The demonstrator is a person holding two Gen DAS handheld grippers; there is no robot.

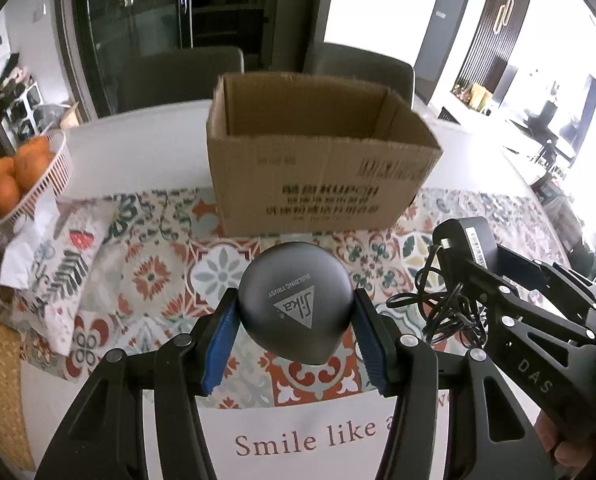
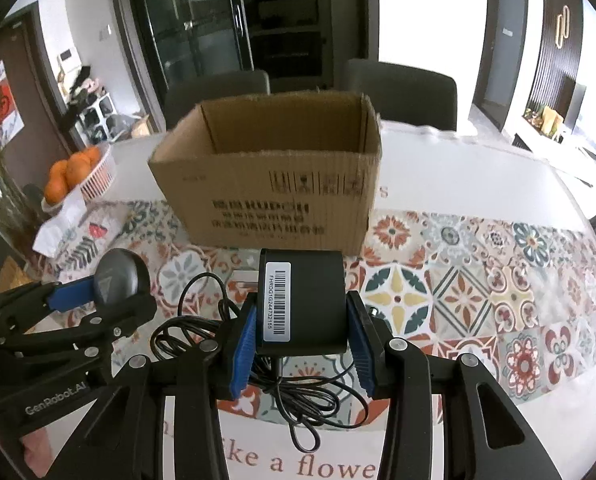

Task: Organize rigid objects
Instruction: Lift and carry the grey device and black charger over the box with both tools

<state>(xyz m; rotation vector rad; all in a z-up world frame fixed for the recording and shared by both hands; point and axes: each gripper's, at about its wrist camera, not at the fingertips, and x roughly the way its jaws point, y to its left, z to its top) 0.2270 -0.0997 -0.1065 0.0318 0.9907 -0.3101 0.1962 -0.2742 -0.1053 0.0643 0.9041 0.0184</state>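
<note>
Holding both tools tilted downward over the table, you have something clamped in each. Your left gripper [image 1: 296,320] has its blue pads [image 1: 218,340] pressed against the two sides of a dark grey, rounded, smooth-shelled case with a pale triangle logo [image 1: 296,300]; the case sits clear of the patterned tile-print cloth [image 1: 158,272] below it, with its narrower end toward the camera. Your right gripper [image 2: 302,328] is closed narrowly on a black rectangular plastic power adapter with a white barcode label [image 2: 300,300], its pads [image 2: 244,344] flat against the adapter's long sides. The adapter's thin black cable [image 2: 298,396] hangs in loose coils beneath and to the left of it, and metal plug prongs stick out at its far left corner.

The two grippers are side by side, near each other but apart; in the left view the right one enters from the lower right, with part of your hand [image 1: 570,444] showing at its grip.

Straight ahead of both stands an open brown corrugated cardboard box with dark printed lettering on its near wall [image 1: 318,176], resting partly on the cloth. What shows of its inside is bare cardboard. Off to the left, a white slatted basket [image 1: 50,176] holds oranges [image 1: 18,172], well apart from the box.
</note>
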